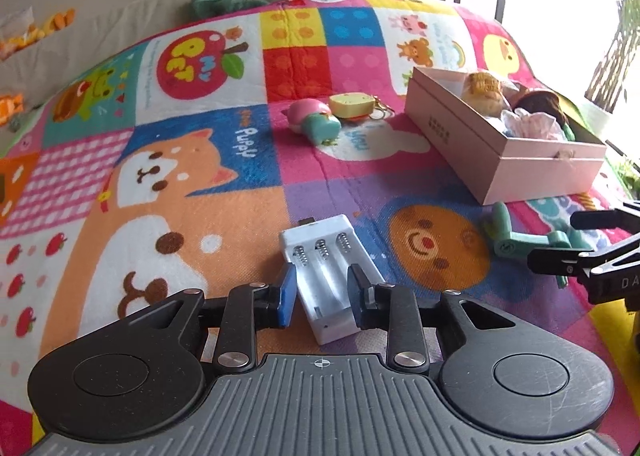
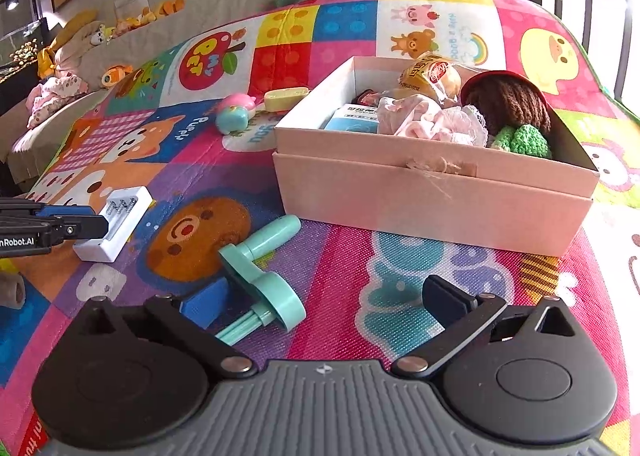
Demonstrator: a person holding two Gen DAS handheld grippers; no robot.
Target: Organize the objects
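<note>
Left claw point(image 1: 322, 296) pinches white battery charger point(image 1: 326, 276) (3 springs showing) | right claw point(image 2: 324, 304) spread wide

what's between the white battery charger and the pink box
Nothing visible blocks it. The left gripper straddles the battery charger, and only bare blanket lies between it and the pink box.

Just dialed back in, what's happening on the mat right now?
A person is tidying toys off the patchwork mat into the pink box, which already holds a wrapped bun, knitted pieces and cloth. The left gripper has its jaws closed around the white battery charger, apparently gripping it. The right gripper hangs wide open beside the teal plastic stand, holding nothing. A pink-and-teal toy and a yellow keychain are on the mat.
</note>
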